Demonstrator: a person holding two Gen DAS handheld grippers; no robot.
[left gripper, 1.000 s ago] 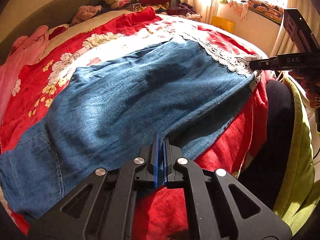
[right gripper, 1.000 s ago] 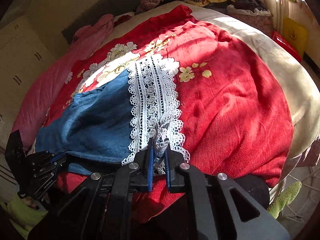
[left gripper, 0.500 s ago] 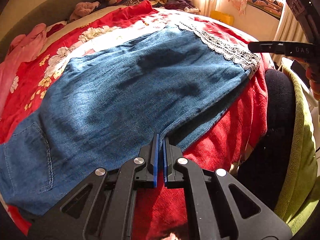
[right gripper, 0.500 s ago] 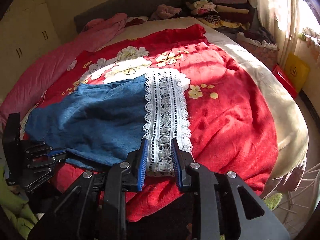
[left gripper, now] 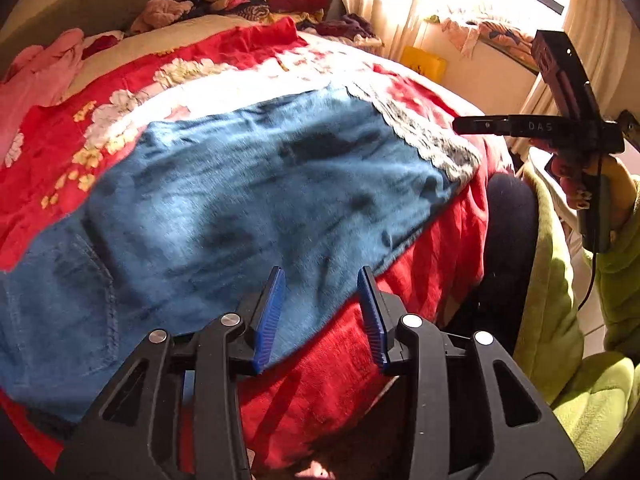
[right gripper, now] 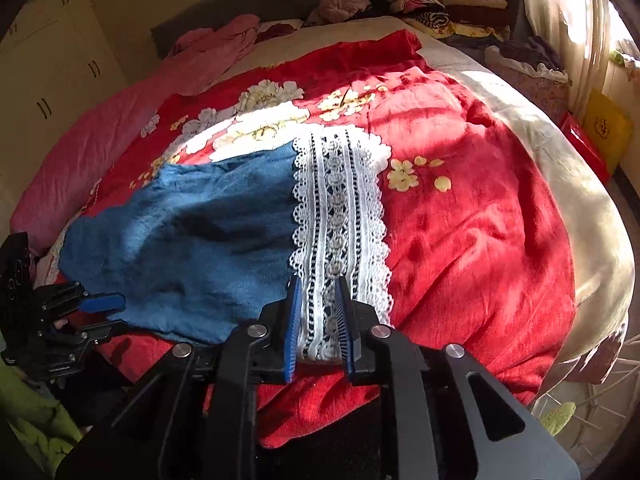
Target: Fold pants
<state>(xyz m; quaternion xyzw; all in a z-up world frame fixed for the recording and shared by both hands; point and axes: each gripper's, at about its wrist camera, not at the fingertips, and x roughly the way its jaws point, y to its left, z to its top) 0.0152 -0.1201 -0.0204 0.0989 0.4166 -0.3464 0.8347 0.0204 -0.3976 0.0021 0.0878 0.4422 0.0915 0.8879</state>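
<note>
Sunlight poured across the round bed (right gripper: 592,216) and its red floral blanket (right gripper: 472,232), where the blue denim pants with a white lace hem (left gripper: 248,200) lay spread flat. Left gripper (left gripper: 322,316) hovered over the near denim edge, its blue-padded fingers (left gripper: 270,316) opening, nothing pinched between them. Right gripper (right gripper: 318,328) hung above the lace hem (right gripper: 340,216), fingers (right gripper: 291,332) parted a little, lace seen in the gap but not pressed. Folded clothes (right gripper: 444,0) were stacked at the far side.
</note>
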